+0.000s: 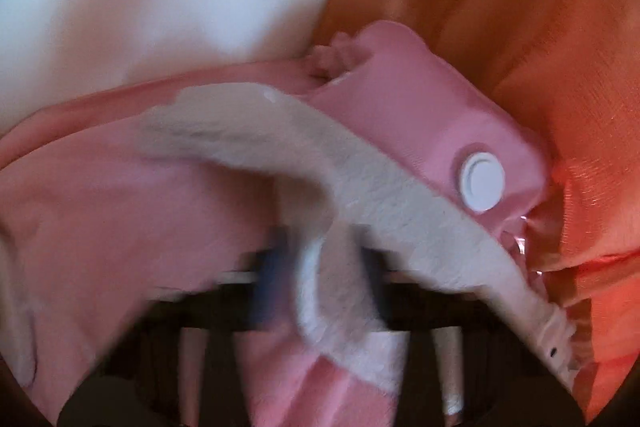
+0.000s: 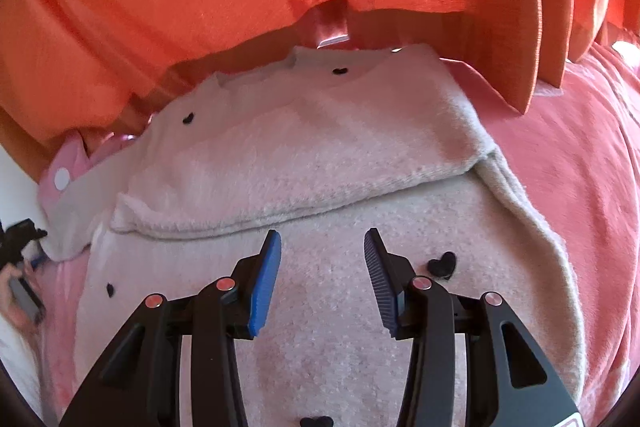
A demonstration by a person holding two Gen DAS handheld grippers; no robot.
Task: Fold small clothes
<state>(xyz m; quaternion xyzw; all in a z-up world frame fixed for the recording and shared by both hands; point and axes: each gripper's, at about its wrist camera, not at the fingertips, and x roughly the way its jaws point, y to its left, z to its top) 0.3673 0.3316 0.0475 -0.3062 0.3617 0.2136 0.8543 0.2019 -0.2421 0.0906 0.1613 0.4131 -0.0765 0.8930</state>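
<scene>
The fleece garment [image 2: 320, 287], cream with small black hearts, lies on a pink blanket [image 2: 560, 187] straight under the right gripper [image 2: 322, 251], whose jaws stand half open and empty. Soft, light and floppy, it is best pinched at a hem or corner. The left gripper [image 1: 320, 259] is pinched shut on a fleece edge.

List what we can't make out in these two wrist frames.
- Left gripper, left wrist view: fingers motion-blurred and wrapped in cream fleece garment; where the pads sit is unreadable.
- Same garment, right wrist view: near hem cut off by the bottom edge and hidden by the right gripper.
- Pink garment with white dots: type unclear, mostly under the fleece.
- Person's hand, right wrist view: cropped at the left edge, blurred.
</scene>
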